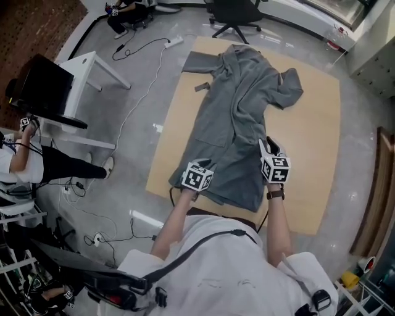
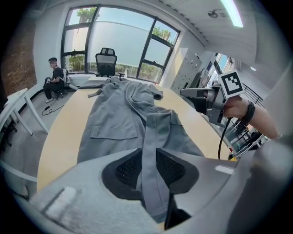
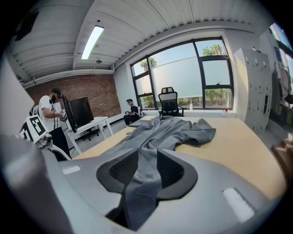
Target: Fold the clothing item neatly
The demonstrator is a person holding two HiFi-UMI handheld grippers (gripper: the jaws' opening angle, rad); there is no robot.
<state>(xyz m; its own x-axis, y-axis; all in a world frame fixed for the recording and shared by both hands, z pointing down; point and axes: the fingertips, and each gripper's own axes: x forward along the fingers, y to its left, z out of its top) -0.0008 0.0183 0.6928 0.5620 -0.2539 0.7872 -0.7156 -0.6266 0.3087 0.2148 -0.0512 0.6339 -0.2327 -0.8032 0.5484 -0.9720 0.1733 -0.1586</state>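
Note:
A long grey robe-like garment (image 1: 237, 123) lies stretched along the wooden table (image 1: 315, 123), its hem toward me and one sleeve (image 1: 287, 86) bunched out to the right. My left gripper (image 1: 207, 168) is at the hem's left corner; in the left gripper view a strip of the grey cloth (image 2: 149, 137) runs between its jaws (image 2: 149, 164), which stand open around it. My right gripper (image 1: 269, 148) is at the hem's right side, and a fold of the cloth (image 3: 151, 141) likewise lies in the gap of its open jaws (image 3: 147, 167).
A black office chair (image 1: 237, 15) stands at the table's far end. A white desk with a dark monitor (image 1: 52, 86) and seated people are to the left. Cables (image 1: 133, 92) trail over the floor beside the table's left edge.

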